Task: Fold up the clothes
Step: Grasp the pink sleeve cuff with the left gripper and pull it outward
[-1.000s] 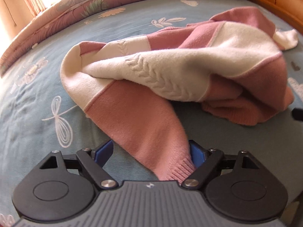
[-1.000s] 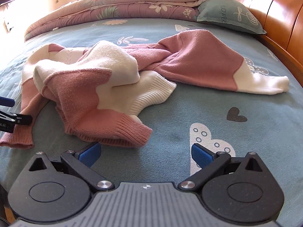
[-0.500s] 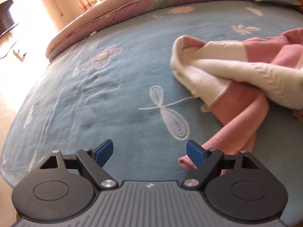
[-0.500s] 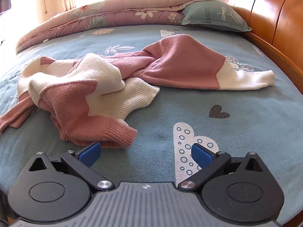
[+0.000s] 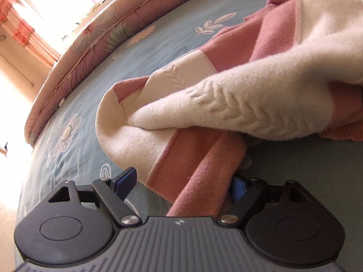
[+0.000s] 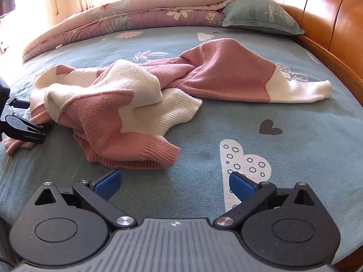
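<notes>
Sweater, pink and cream knit, lies crumpled on the blue patterned bedsheet. Its long axis runs across the bed: one sleeve stretches toward the wooden headboard, its cream cuff pointing that way, while the other, pink sleeve trails out on the side away from the headboard. The left gripper sits at that pink sleeve, its blue pads spread wide with the sleeve lying between them, the far pad touching the knit, not clamped. The right gripper hovers over bare sheet just short of the sweater's ribbed pink hem, fingers spread apart, holding nothing. Beyond the sweater lie a folded quilt and a pillow against the headboard.
</notes>
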Motion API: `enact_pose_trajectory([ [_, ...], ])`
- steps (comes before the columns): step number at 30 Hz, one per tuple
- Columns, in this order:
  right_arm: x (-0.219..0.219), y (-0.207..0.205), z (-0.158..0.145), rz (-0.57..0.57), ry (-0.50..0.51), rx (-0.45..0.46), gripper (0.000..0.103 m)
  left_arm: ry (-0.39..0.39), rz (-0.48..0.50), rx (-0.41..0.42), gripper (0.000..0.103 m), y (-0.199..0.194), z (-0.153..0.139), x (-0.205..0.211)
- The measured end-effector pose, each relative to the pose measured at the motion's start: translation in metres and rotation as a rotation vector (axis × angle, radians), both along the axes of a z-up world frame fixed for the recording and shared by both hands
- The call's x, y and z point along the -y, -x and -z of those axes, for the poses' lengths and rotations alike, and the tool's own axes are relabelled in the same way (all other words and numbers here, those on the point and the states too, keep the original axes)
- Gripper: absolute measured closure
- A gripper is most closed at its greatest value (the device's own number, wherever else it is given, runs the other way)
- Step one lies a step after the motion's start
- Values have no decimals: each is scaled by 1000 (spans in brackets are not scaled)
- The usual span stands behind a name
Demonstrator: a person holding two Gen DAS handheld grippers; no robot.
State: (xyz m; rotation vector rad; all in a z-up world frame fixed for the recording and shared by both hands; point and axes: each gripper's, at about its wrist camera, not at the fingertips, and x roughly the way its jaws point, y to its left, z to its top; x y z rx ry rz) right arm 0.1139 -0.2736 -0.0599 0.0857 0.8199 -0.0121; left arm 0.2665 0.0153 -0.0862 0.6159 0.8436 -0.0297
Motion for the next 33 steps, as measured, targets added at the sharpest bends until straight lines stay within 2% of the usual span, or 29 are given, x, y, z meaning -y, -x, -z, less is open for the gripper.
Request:
enact_pose_trajectory([
  [1, 1, 1, 1, 4, 1, 1, 0, 11, -13, 3, 43, 1, -2, -5],
  [3, 3, 0, 3, 16, -7, -4, 0, 31, -39, 8, 61, 3, -6, -16],
  [5, 6, -1, 6, 28, -15, -10, 0, 21, -49, -5, 66, 8, -11, -31],
  [7, 6, 0, 6, 34, -27, -12, 0, 4, -65, -15, 78, 14, -15, -46],
  [12, 4, 9, -2, 36, -41, 16, 0, -66, -121, 1, 81, 29, -25, -84],
  [18, -1, 15, -13, 53, -17, 32, 0, -176, -206, 44, 85, 26, -38, -139],
  [25, -18, 7, -17, 54, 20, 10, 0, -279, -272, 85, 87, 1, -45, -202],
  [32, -43, -4, -18, 22, 46, -12, 0, -345, -292, 160, 85, -30, -65, -230],
  [33, -46, -5, -19, 17, 47, -14, 0, -355, -292, 168, 81, -33, -67, -232],
])
